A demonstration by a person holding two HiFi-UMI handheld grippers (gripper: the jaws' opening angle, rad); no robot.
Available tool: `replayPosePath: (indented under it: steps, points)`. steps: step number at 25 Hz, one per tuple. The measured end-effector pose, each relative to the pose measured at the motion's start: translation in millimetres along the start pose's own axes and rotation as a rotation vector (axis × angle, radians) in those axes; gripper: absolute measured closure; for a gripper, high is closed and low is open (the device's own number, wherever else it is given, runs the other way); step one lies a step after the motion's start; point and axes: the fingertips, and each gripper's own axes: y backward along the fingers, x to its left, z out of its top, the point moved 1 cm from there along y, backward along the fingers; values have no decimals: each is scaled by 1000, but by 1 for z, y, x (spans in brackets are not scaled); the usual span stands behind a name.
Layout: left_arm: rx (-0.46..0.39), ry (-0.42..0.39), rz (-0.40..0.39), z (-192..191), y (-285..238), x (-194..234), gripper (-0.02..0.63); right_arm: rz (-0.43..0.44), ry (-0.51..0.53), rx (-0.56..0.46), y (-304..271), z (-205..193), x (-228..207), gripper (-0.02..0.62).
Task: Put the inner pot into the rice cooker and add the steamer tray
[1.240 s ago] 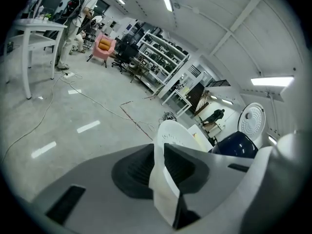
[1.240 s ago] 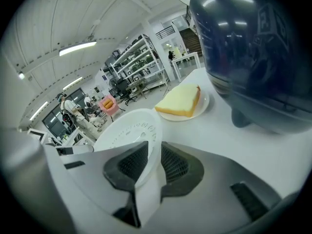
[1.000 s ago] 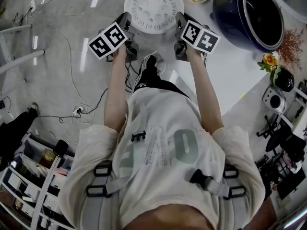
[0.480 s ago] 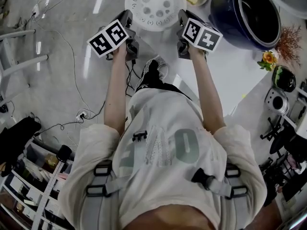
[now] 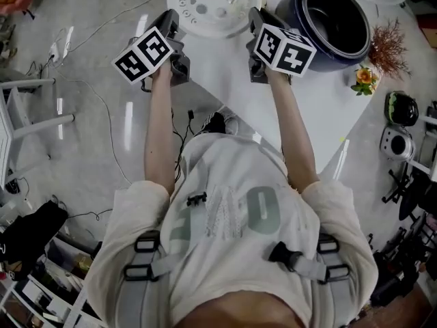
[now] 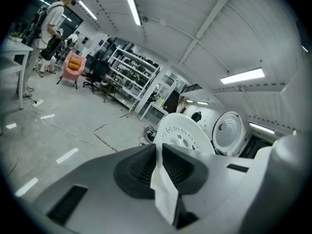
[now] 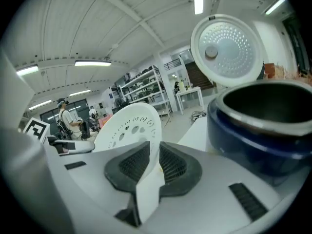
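1. Head view: Both tools grip one white, perforated tray [image 5: 214,4] from opposite sides. The left tool [image 5: 172,20] bites its left rim and the right tool [image 5: 254,16] its right rim. The tray hangs level over the left edge of the white bench [image 5: 321,94], just left of the dark blue cooker [image 5: 334,22]. The cooker stands open on the bench, its mouth facing up. Orange flowers [image 5: 365,77] sit near the cooker on the right, and cables trail across the grey floor [image 5: 82,80] on the left.

2. Left gripper view: The left tool's ribbed pads are pressed together on the tray's thin rim. The rest of the disc rises beyond them, holes showing. The cooker's raised lid [image 6: 228,133] stands just right of the tray. Far behind are shelves [image 6: 131,77] and a standing person [image 6: 51,28].

3. Right gripper view: The right tool's pads are likewise clamped on the tray's rim, with the disc rising to the left. The cooker fills the right side, close beside the tool. Its lid stands upright above it.
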Motion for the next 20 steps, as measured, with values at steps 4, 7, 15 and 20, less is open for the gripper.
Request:
replayPosePath:
  steps: [4, 7, 15, 20]
  points:
    - [-51, -45, -76, 35, -8, -39, 554, -18, 36, -109, 21, 49, -1, 526]
    - [-68, -88, -146, 56, -25, -72, 554, -50, 46, -188, 37, 85, -11, 528]
    - [-53, -217, -316, 69, -63, -167, 552, -195, 34, -308, 90, 135, -65, 528]
    - [-1, -310, -442, 60, -86, -219, 552, -330, 2, -354, 123, 145, -97, 528]
